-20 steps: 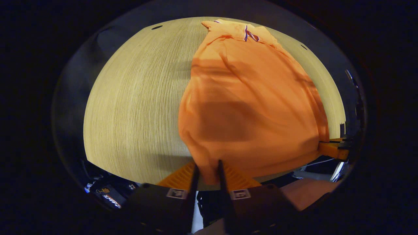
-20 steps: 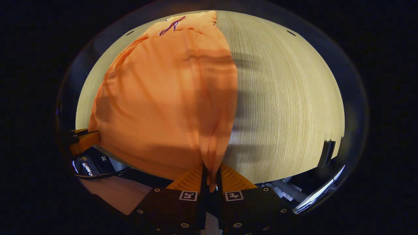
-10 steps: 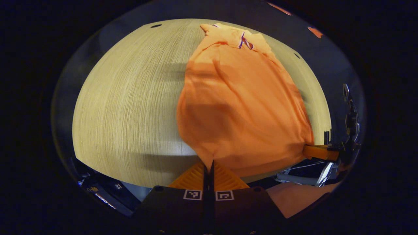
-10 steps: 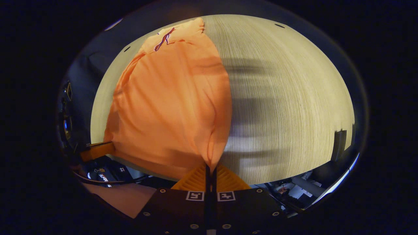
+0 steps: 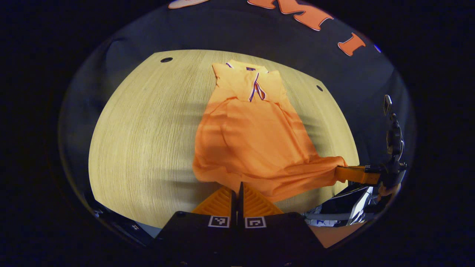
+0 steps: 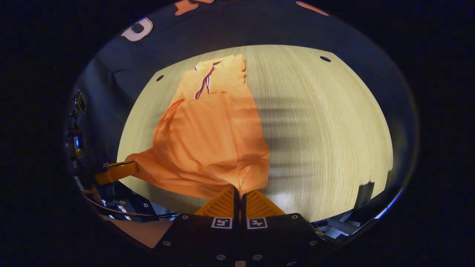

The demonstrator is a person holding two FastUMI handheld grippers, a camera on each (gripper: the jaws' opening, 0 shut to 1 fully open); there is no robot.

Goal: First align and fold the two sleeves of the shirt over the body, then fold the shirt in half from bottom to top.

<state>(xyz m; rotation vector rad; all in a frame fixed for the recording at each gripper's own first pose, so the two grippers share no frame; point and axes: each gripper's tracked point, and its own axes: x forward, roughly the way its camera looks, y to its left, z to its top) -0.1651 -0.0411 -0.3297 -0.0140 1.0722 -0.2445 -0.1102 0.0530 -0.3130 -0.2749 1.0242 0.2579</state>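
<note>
Orange shirt (image 5: 256, 144), sleeves folded in; my left gripper (image 5: 236, 187) and right gripper (image 6: 240, 191) pinch its hem corners (lifted higher than before).

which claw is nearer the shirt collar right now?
Neither clearly: left claw and right claw each pinch a bottom hem corner of the orange polo shirt, lifted off the pale wooden table; the striped collar lies at the far end.

The left gripper (image 5: 237, 189) has its fingers pressed together on the near hem corner of the orange polo shirt (image 5: 252, 141), lifted above the pale wood-grain bench (image 5: 148, 133). The collar lies flat toward the bench's far edge. At the right, the right gripper (image 5: 339, 173) pinches the other hem corner.
</note>
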